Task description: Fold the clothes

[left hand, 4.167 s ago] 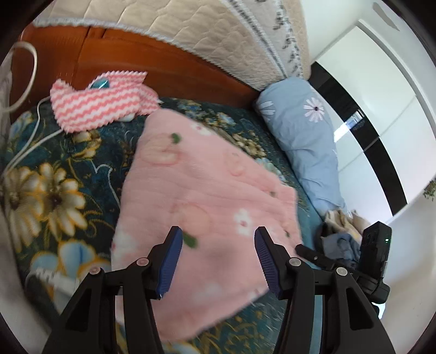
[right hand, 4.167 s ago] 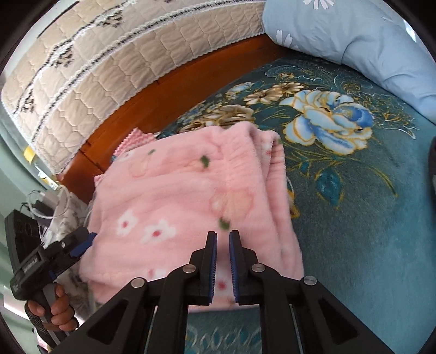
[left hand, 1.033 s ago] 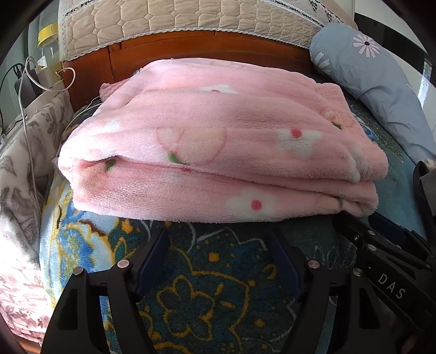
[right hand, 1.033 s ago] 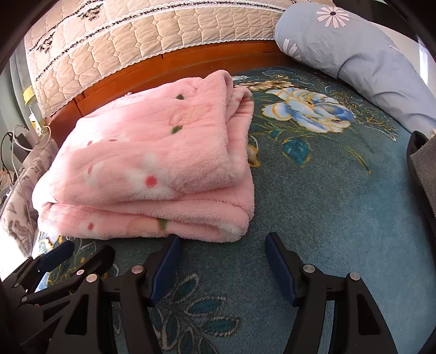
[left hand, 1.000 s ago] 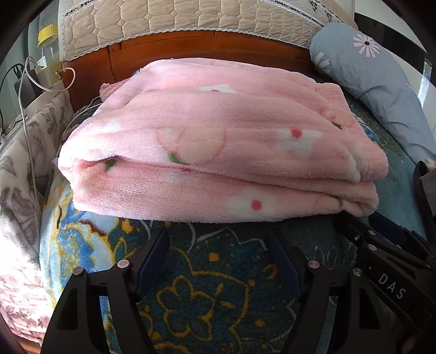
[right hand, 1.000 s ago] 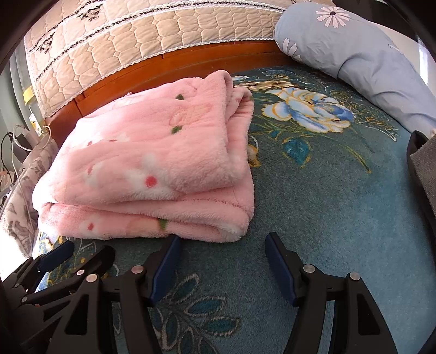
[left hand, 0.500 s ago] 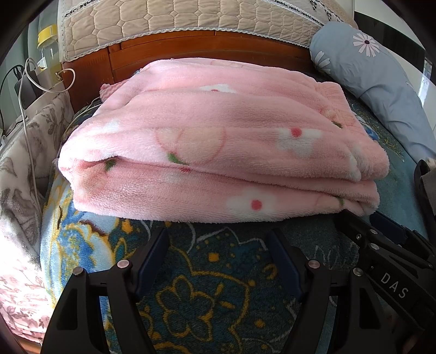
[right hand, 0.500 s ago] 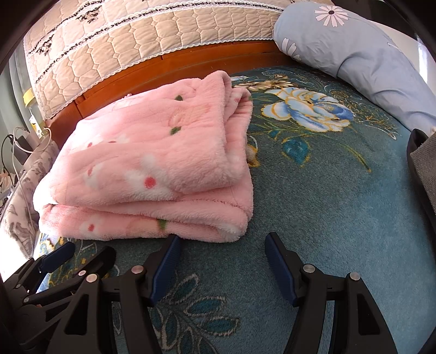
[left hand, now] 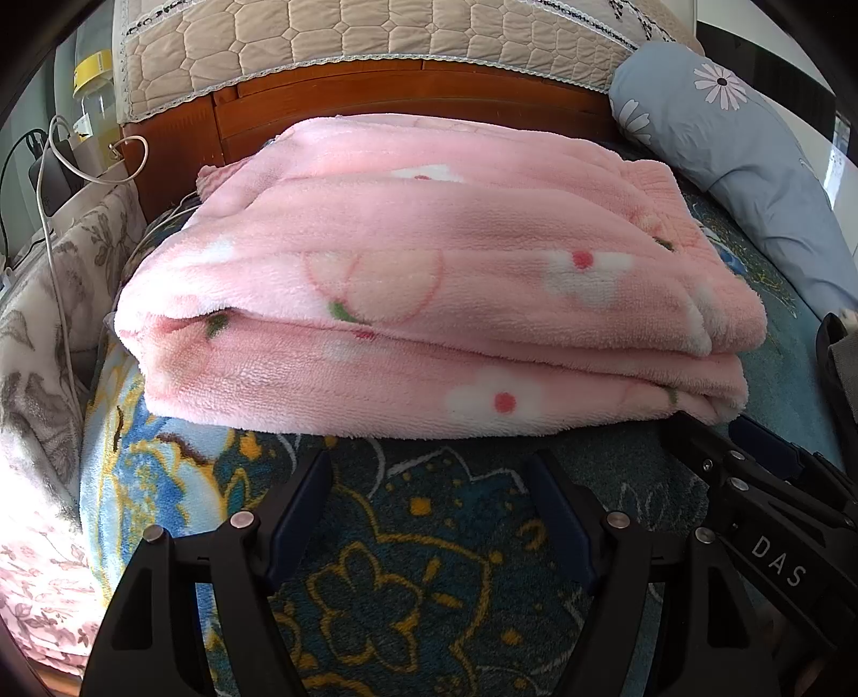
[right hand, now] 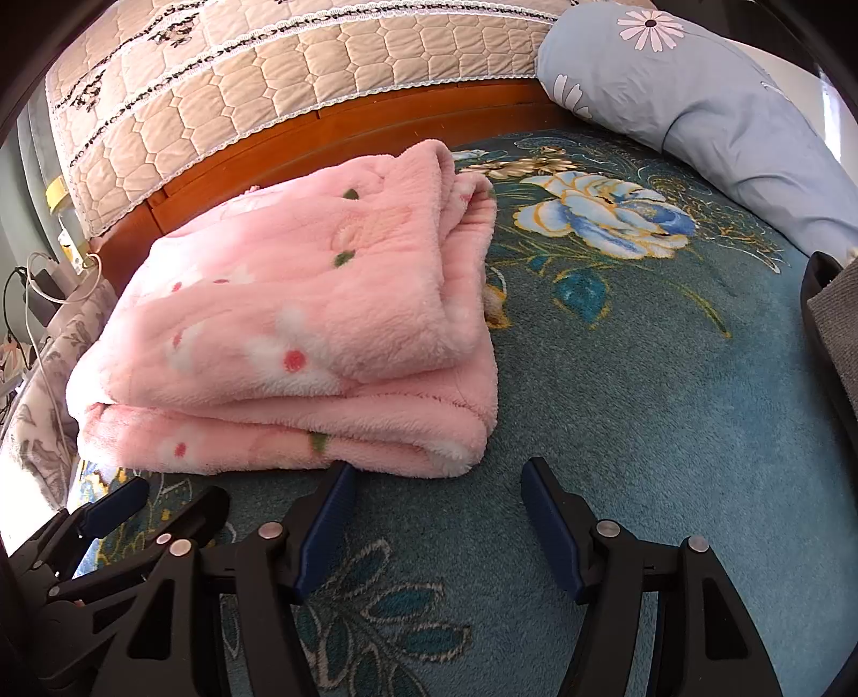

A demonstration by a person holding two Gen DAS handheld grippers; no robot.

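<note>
Both the left gripper (left hand: 429, 504) and right gripper (right hand: 434, 514) now gape wide and empty; the pink fleece flower-print garment (left hand: 429, 289), released since, lies folded just ahead, so this fold looks done.

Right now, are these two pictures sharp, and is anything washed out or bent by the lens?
Left wrist view: the folded pink fleece garment is sharp, the quilted headboard cover bows with fisheye curve. Right wrist view: equally sharp, with sunlight blowing out the far left edge by the grey floral fabric.
</note>
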